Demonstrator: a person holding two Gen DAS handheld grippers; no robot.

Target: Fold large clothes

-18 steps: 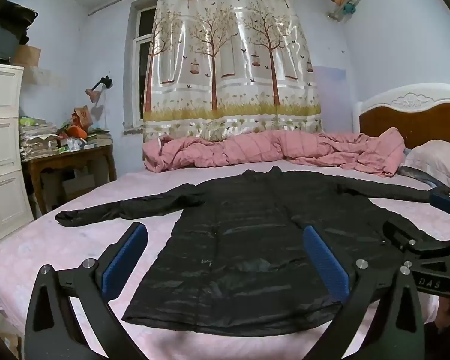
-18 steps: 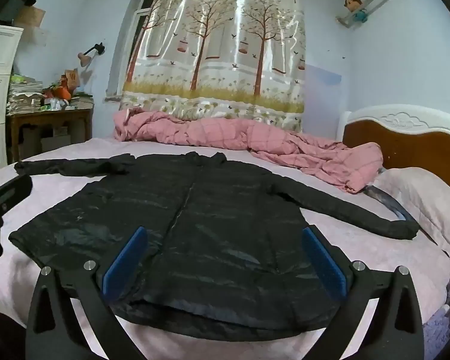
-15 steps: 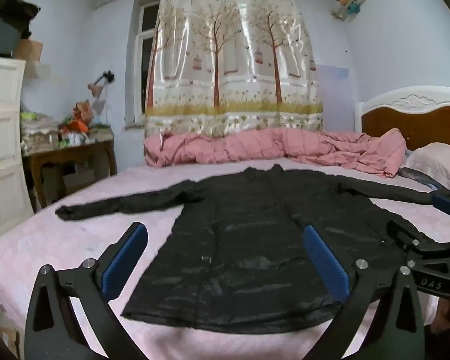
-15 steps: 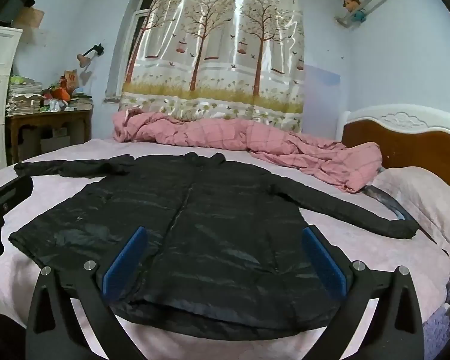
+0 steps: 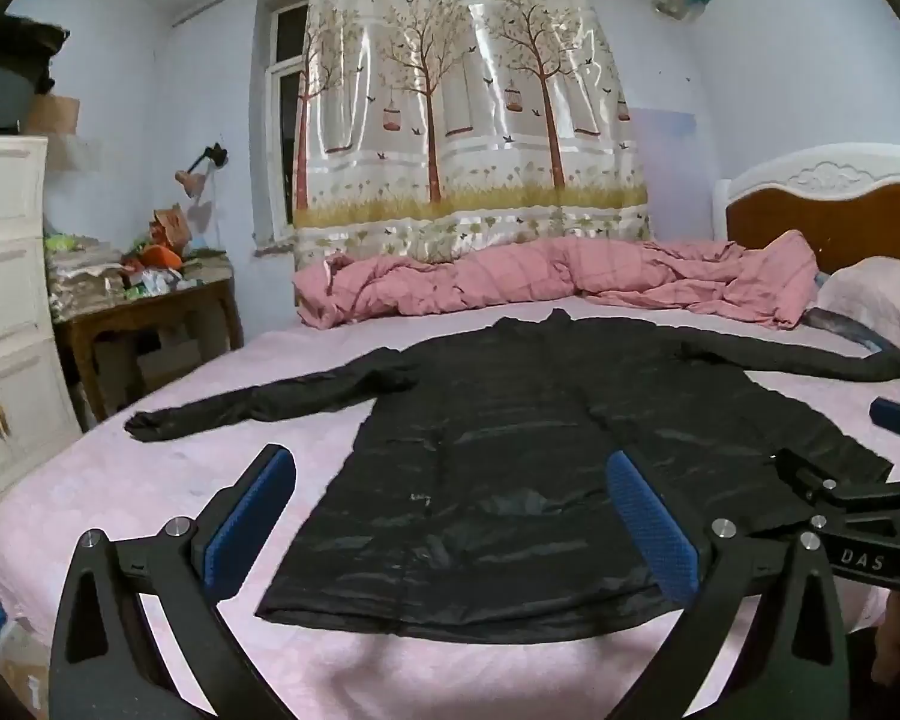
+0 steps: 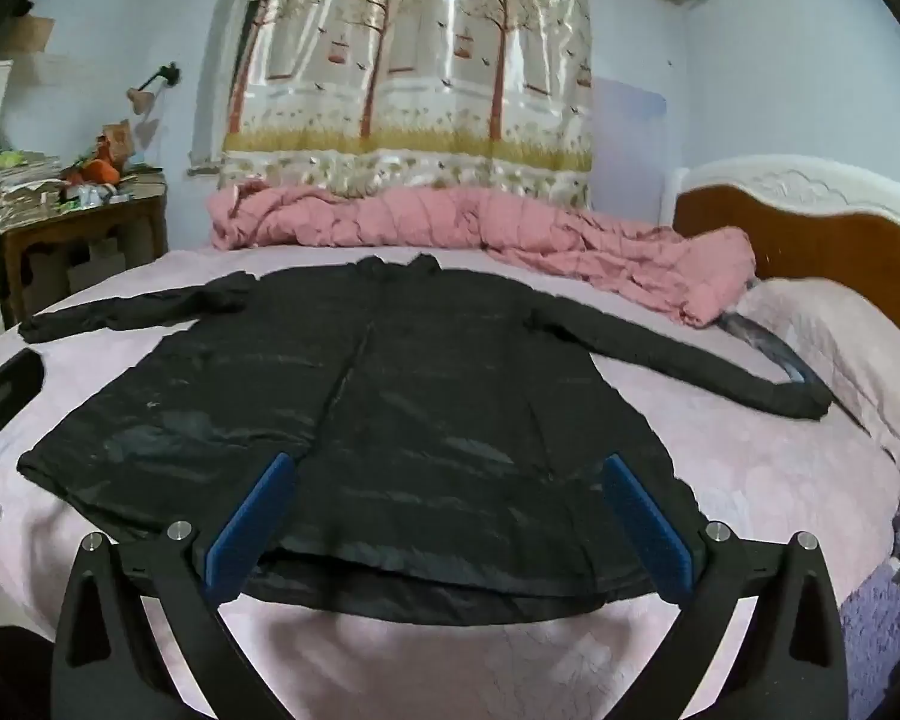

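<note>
Now, starting from the left side, a wooden side table (image 5: 144, 312) full of clutter stands beside the bed (image 5: 120, 480), away from the work. On the pink sheet the black coat (image 5: 510, 450) lies flat, front side up, with both sleeves spread out; the left sleeve (image 5: 258, 402) reaches toward the bed's left edge. The left tongs (image 5: 450, 516) hang above the near hem, jaws wide apart and empty, touching nothing. To their right the right tongs (image 6: 450, 510) are the same: released, nothing between the blue pads, over the hem near the coat's middle. Farther right, the right sleeve (image 6: 690, 354) ends just beside the pillow (image 6: 840, 348) and a dark strap-like thing there, which I cannot identify. Behind the coat a pink quilt (image 5: 570, 282) is bunched along the far side of the bed.

No fold seems started yet. The fabric looks shiny and slippery, so I judge a shallow pinch could slide off, or catch only the top layer and open the front instead of lifting the whole side. If the two tongs lift unevenly, the long body may twist and the crease go crooked. The right cuff could drag against the pillow, and a fold carried too far back may catch the quilt.
</note>
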